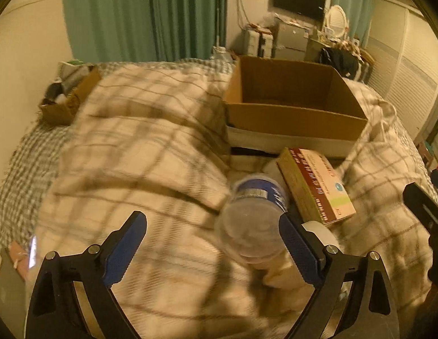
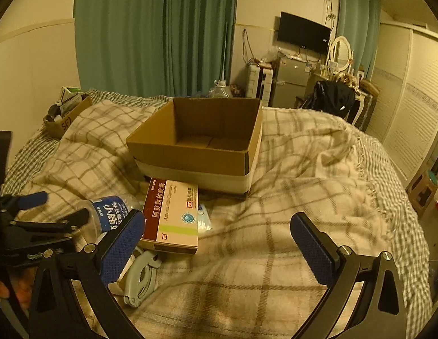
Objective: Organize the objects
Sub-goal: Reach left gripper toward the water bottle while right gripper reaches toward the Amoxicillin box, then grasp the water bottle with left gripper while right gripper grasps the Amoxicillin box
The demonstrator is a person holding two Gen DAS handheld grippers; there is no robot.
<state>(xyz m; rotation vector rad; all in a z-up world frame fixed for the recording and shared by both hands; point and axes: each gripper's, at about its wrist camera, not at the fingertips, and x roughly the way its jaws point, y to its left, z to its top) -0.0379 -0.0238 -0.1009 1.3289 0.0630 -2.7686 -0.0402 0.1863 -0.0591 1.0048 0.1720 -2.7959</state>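
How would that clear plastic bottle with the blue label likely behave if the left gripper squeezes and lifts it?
The bottle looks empty, so it is probably light. Its thin clear wall may buckle between the open left gripper pads. Lying on its side on the soft plaid blanket, it may roll if nudged.

We see a cream blanket (image 2: 275, 226) crossed by a brown-grey plaid, and under it a sheet (image 2: 29, 152) in small green-and-white gingham. The open cardboard box (image 2: 190, 152) is plain brown with a white band along its base. The medicine box (image 2: 170, 217) is cream with a dark red side, a lime-green stripe and a round teal emblem. The plastic bottle (image 1: 254, 220) is clear and wears a dark blue label with white characters. The curtains (image 2: 151, 34) are teal green, the walls cream, the wall television (image 2: 303, 32) black. Both grippers have black frames and blue textured pads (image 2: 312, 247).
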